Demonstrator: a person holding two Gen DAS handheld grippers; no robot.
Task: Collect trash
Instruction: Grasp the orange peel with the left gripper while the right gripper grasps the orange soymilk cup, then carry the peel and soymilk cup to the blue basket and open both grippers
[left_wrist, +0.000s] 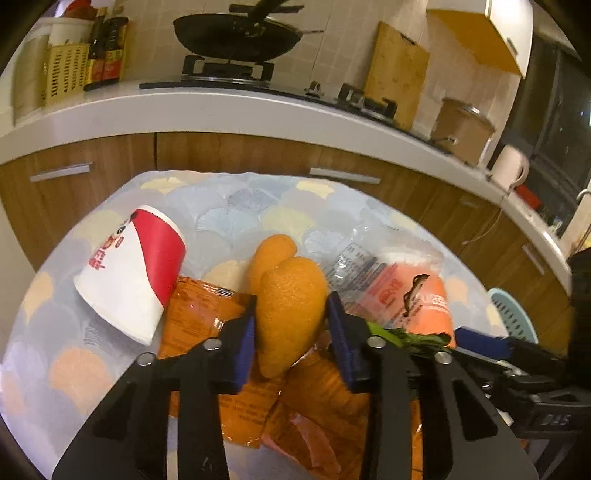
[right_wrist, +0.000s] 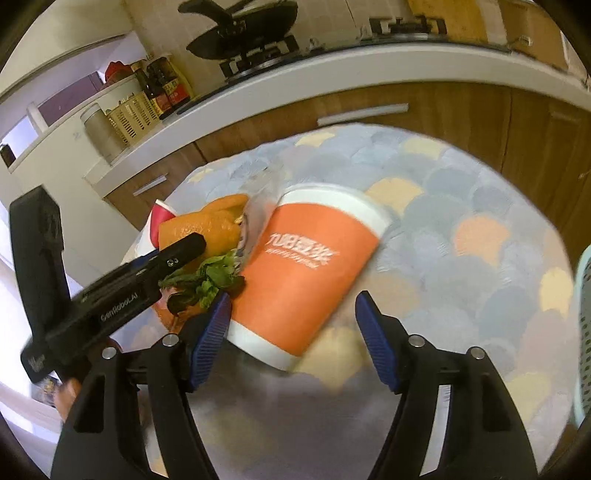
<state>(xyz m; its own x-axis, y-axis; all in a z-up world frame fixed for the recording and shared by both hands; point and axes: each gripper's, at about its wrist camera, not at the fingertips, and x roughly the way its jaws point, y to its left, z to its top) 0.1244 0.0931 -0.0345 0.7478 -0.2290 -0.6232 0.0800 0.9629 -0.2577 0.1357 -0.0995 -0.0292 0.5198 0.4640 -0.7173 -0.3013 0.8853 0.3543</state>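
On a round table with a patterned cloth (left_wrist: 236, 206) lies a pile of trash. My left gripper (left_wrist: 290, 314) has its two blue pads on either side of an orange peel (left_wrist: 288, 306) and touching it. Under it lie orange wrappers (left_wrist: 199, 317). A red and white paper cup (left_wrist: 133, 269) lies on its side to the left. An orange paper cup (right_wrist: 306, 273) lies on its side, its base between the open fingers of my right gripper (right_wrist: 293, 325), apart from the right pad. Green leaves (right_wrist: 210, 277) lie beside it. The left gripper's body (right_wrist: 122, 284) shows in the right wrist view.
A clear plastic wrapper (left_wrist: 354, 258) lies behind the peel. A pale blue perforated basket (left_wrist: 513, 317) stands at the table's right edge; it also shows in the right wrist view (right_wrist: 583, 332). Behind the table run wooden cabinets (left_wrist: 221, 155) and a white counter (left_wrist: 229, 110) with a wok (left_wrist: 236, 37).
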